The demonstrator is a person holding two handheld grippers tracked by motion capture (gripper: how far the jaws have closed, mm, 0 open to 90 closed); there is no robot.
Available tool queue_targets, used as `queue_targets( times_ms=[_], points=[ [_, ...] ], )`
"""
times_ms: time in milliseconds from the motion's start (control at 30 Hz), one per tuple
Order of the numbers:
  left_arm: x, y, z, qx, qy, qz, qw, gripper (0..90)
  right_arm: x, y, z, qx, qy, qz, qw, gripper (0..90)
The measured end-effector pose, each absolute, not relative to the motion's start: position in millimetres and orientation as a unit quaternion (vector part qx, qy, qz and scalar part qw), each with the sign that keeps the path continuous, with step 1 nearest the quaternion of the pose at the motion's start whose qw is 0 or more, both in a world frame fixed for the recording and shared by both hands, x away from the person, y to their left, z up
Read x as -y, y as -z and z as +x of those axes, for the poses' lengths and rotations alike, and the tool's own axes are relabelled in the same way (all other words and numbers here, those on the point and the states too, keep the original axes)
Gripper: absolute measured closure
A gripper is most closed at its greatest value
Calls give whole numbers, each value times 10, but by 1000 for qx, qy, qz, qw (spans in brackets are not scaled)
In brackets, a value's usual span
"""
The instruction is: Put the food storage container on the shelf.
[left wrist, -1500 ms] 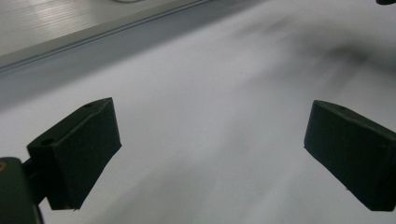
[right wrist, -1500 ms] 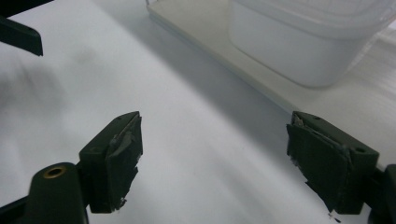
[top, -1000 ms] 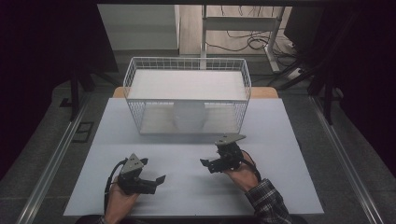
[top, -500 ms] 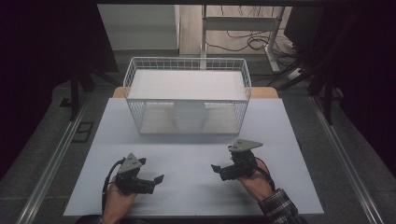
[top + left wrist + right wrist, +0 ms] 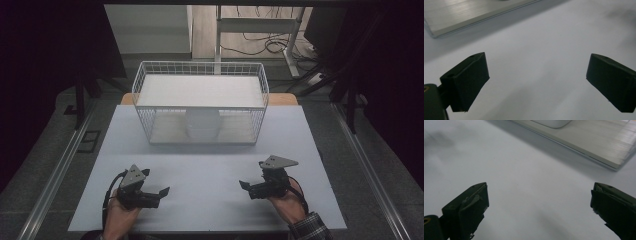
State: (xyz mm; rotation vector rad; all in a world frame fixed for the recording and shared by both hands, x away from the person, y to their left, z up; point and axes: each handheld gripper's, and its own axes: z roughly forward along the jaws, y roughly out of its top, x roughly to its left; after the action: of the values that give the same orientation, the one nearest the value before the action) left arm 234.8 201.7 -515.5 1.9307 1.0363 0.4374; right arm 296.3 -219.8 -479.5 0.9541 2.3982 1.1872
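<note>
My left gripper (image 5: 161,194) rests low over the white tabletop (image 5: 210,160) at the near left, jaws pointing right. In the left gripper view it (image 5: 536,82) stands open with bare table between the jaws. At the near right, my right gripper (image 5: 245,187) points left. Its jaws have just been opening, and in the right gripper view it (image 5: 537,207) is wide open with nothing between them. A white wire basket (image 5: 142,120) stands at the back of the table with a white cup-like container (image 5: 202,125) inside it.
The basket's flat base (image 5: 586,140) lies ahead of the right gripper, and its corner (image 5: 461,15) ahead of the left one. A wide stretch of table separates the two grippers. Metal rails (image 5: 55,175) run along both table sides. Cables lie on the floor (image 5: 260,45) behind.
My right gripper has moved right and nearer the person, away from the table's middle. The left gripper has stayed put.
</note>
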Motion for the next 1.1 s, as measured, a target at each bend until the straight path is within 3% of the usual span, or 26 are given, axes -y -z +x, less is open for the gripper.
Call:
queue_targets(
  times_ms=[467,1100],
  points=[
    [-2263,5189,2212,-439,-196,761,435,26,2557,4838,2744,-824,-397,365,177,0],
    [-2285,5337,2254,-449,-169,778,404,7,2667,5155,2664,-851,-322,385,157,0]
  ],
)
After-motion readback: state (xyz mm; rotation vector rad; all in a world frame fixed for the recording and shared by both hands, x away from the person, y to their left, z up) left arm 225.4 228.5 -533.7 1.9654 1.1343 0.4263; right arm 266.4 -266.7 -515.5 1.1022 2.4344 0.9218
